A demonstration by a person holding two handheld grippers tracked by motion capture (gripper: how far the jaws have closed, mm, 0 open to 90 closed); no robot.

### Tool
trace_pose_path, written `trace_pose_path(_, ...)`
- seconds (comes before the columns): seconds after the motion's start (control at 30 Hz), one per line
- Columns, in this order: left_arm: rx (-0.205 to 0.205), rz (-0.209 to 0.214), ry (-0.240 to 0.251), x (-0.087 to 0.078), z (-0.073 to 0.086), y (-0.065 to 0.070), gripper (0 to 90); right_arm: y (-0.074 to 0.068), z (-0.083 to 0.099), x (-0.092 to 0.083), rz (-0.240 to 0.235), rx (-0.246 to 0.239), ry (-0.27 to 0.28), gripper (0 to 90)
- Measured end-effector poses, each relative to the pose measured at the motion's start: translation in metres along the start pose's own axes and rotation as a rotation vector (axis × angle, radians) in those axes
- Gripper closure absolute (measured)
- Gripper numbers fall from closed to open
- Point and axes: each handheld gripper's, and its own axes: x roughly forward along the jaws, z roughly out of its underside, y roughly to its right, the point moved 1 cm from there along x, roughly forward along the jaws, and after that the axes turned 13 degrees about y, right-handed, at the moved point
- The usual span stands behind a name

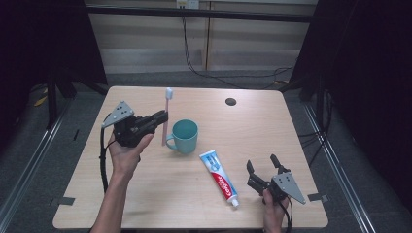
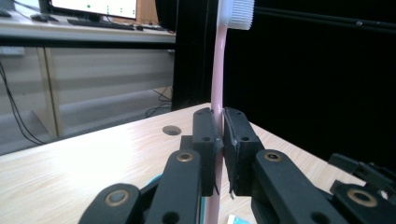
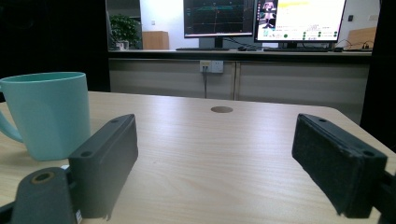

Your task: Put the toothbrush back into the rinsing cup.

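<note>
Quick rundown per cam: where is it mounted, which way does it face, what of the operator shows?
High view: above the person's side, facing forward and down on the table; both forearms, left tool gripping a pink toothbrush, right tool open.
Left gripper view: on the left tool, facing across the table; toothbrush upright between its jaws.
Right gripper view: on the right tool, low, facing the far edge; teal mug at left.
Shared: the table's round hole shows in all three.
</note>
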Motion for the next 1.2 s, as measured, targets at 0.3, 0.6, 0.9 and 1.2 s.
trace_pose_path(0.3,0.004,-0.009,-0.009,0.020,-0.003,-0.003,84.1,0.000,0.000,0.000,-0.001,0.001,0.003,13.5)
trace_pose_path(0.6,0.001,-0.012,-0.022,0.033,0.001,-0.015,84.1,0.000,0.000,0.000,-0.002,0.000,0.003,13.5)
trace_pose_path(0.9,-0.010,-0.007,-0.005,0.051,0.007,-0.019,84.1,0.000,0.000,0.000,-0.003,0.001,0.006,13.5)
trace_pose_path(1.2,-0.013,-0.010,0.000,0.060,0.018,-0.016,84.0,0.000,0.000,0.000,-0.004,0.001,0.005,13.5)
